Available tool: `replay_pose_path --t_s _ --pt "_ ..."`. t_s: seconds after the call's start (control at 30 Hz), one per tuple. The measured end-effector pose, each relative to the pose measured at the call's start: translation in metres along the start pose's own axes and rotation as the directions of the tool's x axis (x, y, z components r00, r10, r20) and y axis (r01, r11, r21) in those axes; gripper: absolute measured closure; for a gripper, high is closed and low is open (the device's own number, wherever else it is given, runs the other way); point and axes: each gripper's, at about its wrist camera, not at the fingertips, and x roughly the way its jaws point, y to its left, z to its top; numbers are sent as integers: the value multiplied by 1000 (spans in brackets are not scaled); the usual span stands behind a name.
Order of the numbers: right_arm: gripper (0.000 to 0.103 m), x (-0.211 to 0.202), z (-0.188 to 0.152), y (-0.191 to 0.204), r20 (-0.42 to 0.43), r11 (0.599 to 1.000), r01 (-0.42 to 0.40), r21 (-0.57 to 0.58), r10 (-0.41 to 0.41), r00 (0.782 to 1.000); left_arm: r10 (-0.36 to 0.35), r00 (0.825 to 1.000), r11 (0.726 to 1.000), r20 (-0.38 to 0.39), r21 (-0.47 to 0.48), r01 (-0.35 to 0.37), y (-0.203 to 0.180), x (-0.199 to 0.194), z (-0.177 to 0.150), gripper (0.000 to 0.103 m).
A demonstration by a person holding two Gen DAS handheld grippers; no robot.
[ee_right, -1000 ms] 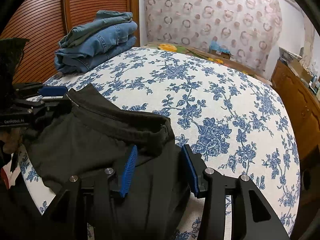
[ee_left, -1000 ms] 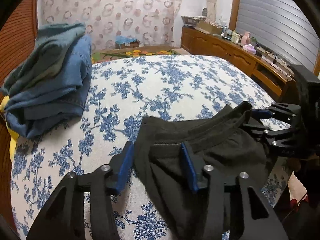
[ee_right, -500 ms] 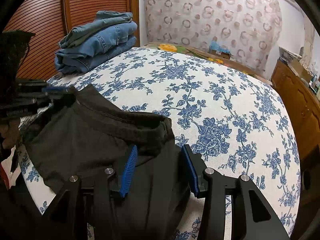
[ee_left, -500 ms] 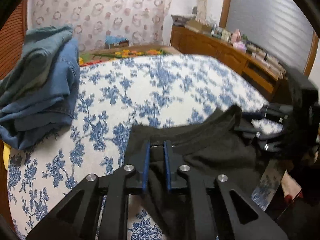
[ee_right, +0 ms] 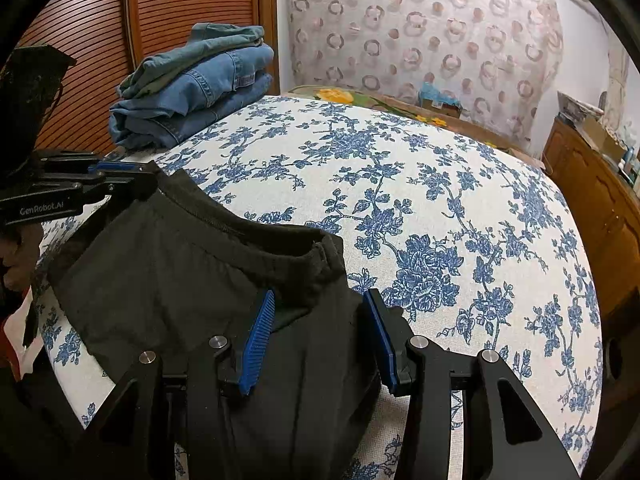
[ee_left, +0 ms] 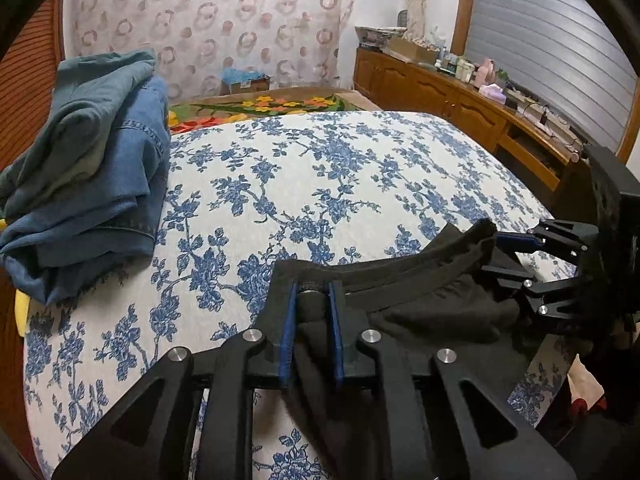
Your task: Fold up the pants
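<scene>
Black pants (ee_left: 420, 300) legs cut off below left gripper (ee_left: 313, 300) fingers (ee_left: 289, 328).

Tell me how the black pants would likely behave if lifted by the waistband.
The black pants would probably sag: the waistband already droops between the grip points. They seem light, since the left tongs bunch them easily. The part hanging off the bed would likely trail.

left tool (ee_left: 313, 300): pads pinched nearly together | right tool (ee_right: 320, 308): pads spread wide, level

Pants (ee_left: 420, 300) on bed (ee_left: 320, 184), jeans (ee_left: 92, 168) far left.
</scene>
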Motion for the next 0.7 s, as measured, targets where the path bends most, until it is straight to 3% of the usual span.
replay_pose_path --t_s 0.2,0.4,0.47,0.7 --pt "55 0 0 0 0 1000 1 0 -1 1000 28 1000 1000 -13 0 -28 -1 -1 -6 74" --pt "55 0 0 0 0 1000 0 0 0 1000 16 1000 1000 -6 -17 -16 1 -4 -12 41" --pt "55 0 0 0 0 1000 0 0 0 1000 17 1000 1000 -8 -20 -17 2 -3 -14 24" --pt "55 -1 0 0 2 1000 0 5 0 1000 29 999 999 -46 -37 -30 6 10 -23 23"
